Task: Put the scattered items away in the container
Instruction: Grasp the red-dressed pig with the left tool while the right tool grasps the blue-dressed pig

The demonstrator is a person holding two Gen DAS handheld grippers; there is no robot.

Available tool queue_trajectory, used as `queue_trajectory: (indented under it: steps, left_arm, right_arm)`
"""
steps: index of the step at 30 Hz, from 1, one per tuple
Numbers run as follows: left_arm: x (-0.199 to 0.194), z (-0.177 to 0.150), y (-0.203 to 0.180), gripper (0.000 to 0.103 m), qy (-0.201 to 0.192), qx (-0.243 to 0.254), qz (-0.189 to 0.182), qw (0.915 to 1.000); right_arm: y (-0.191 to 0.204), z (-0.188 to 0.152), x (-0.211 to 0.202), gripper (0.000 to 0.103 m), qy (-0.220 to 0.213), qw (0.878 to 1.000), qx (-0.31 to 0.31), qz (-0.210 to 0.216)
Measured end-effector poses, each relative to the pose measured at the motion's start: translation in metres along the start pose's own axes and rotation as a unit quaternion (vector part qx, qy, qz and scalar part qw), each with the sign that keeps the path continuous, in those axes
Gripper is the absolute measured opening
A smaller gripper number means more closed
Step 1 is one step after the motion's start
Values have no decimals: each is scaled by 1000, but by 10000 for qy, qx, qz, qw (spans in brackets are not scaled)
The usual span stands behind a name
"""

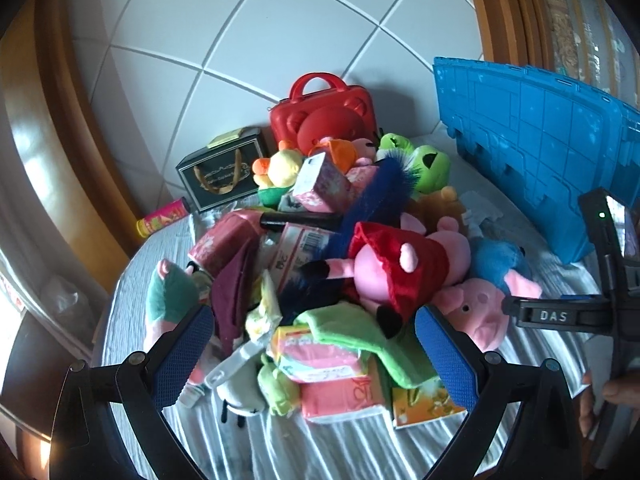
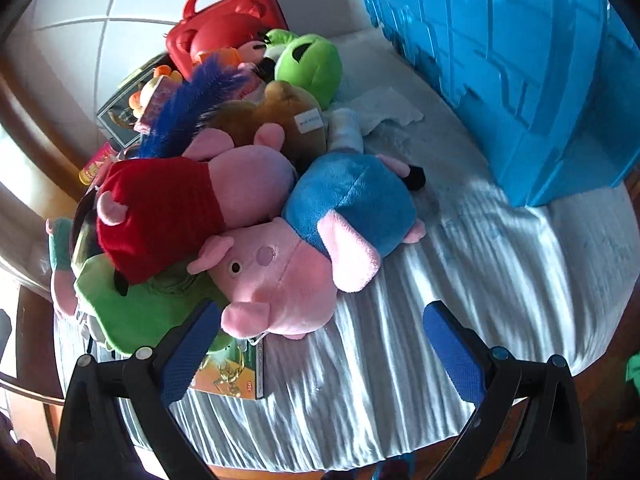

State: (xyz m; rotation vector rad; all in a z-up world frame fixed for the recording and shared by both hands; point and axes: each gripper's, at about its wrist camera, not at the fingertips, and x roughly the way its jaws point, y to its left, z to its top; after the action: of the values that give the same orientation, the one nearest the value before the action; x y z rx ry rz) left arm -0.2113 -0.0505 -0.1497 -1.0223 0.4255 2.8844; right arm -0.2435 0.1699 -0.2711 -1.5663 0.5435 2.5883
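Note:
A heap of toys and packets lies on a round table with a white cloth [image 1: 344, 444]. A pink pig plush in a red dress [image 1: 400, 264] tops the heap; it also shows in the right wrist view [image 2: 168, 204]. A pig plush in a blue shirt [image 2: 320, 232] lies beside it, head toward my right gripper. The blue plastic crate [image 1: 532, 140] stands at the table's right; it also shows in the right wrist view [image 2: 520, 60]. My left gripper [image 1: 314, 354] is open above a green cloth [image 1: 360, 340] and pink packets [image 1: 316, 364]. My right gripper [image 2: 320, 348] is open and empty, just before the blue-shirt pig's snout.
A red toy case [image 1: 324, 116], a dark gift bag [image 1: 224, 176], a green frog plush [image 1: 424, 164], a yellow duck plush [image 1: 280, 168] and a blue feather duster [image 1: 380, 196] sit in the heap. A pink tube [image 1: 162, 216] lies at the left edge. Tiled floor lies beyond.

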Motion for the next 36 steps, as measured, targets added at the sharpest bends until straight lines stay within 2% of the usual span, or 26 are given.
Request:
queue_trajectory:
  steps: [5,10,15,18,22,24,25,26,28,32,36]
  left_arm:
    - [21,14,-16,102,142,81,-142,9998]
    - [31,20,-14,102,82,144,-221,9996]
    - [50,35,-11,102,32,632,-490,9968]
    - [62,45,-10,102,22,960,-707,9929]
    - [84,64,-22,102,156,1569,-1246,9796]
    - [96,74,-38,102,265,2079,-1530,9657]
    - [103,79,-46,102,345,2340,-1716,9563]
    - [109,83,-55,102,427,2590,-1931,9454]
    - [123,86,-73,102,574,3089,-2279,9216]
    - [154,74,-113,102,889,4092,-2410,8755]
    - [167,35,-140,102,1085,5014,-2277,8277]
  right_arm:
    - [-19,23,45,103,669,9927,957,286]
    - [-18,34,65,103,789,9890,1237,186]
    - [-14,44,82,103,850,9854,1474,41]
    - [-6,49,89,103,836,9830,1633,-44]
    - [4,49,105,103,801,9849,1512,-271]
    - [6,44,119,99,946,9869,1300,-164]
    - [6,43,116,87,905,9881,1240,-107]
    - [6,44,110,80,826,9894,1195,-48]
    - [-1,44,94,73,677,9902,1219,-35]
    - [-20,42,59,70,328,9907,1307,-209]
    - [-35,44,39,70,167,9886,1464,-302]
